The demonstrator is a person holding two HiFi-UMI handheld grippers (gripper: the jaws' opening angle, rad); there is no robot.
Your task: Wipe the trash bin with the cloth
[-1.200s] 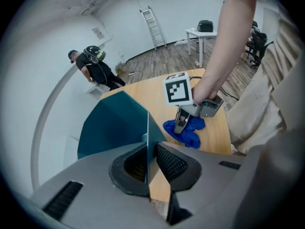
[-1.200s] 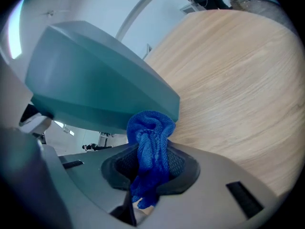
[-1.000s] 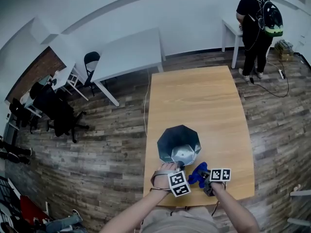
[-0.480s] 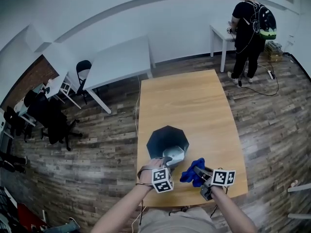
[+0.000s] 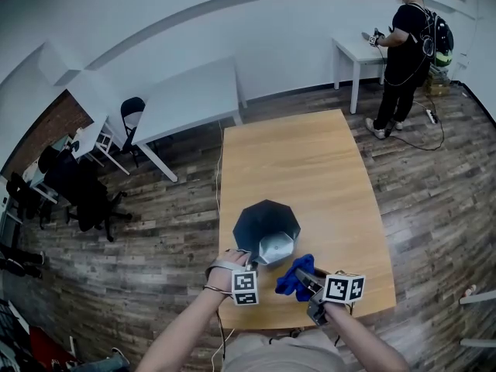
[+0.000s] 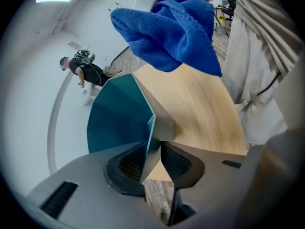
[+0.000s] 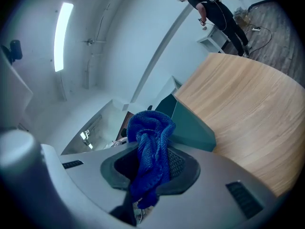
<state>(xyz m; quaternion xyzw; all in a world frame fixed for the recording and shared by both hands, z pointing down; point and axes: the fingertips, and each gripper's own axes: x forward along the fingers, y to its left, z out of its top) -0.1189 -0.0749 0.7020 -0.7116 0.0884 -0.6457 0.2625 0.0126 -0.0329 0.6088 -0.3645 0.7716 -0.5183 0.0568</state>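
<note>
Left gripper (image 6: 152,159) has its ribbed dark pads on either side of the bin's near wall, closing in on it but not yet pressing; a sliver of gap shows beside the right pad. Right gripper (image 7: 150,163) pinches the cloth tight between its own pads.

Plank floor (image 5: 163,231), grey-brown and streaky, fills most of the head view. Two white tables (image 5: 194,91) stand at the far wall, and a person (image 5: 407,45) in dark clothes stands at the far right one. A long table (image 5: 310,161) of pale, smooth wood runs from near to far.

On its near end sits the bin (image 5: 263,223), a faceted, many-sided shell with flat panels and sharp edges, dark teal inside and paler grey on the outside. The cloth (image 5: 294,277) is just right of the bin, off the tabletop, a bright blue, nubby terry bunched into soft folds.

Only the head view shows the bin's whole angular mouth and both marker cubes. The left gripper view alone shows the thin rim standing between the pads, with the cloth hanging large above. The right gripper view alone shows the cloth's twisted tail running down through the jaws.
</note>
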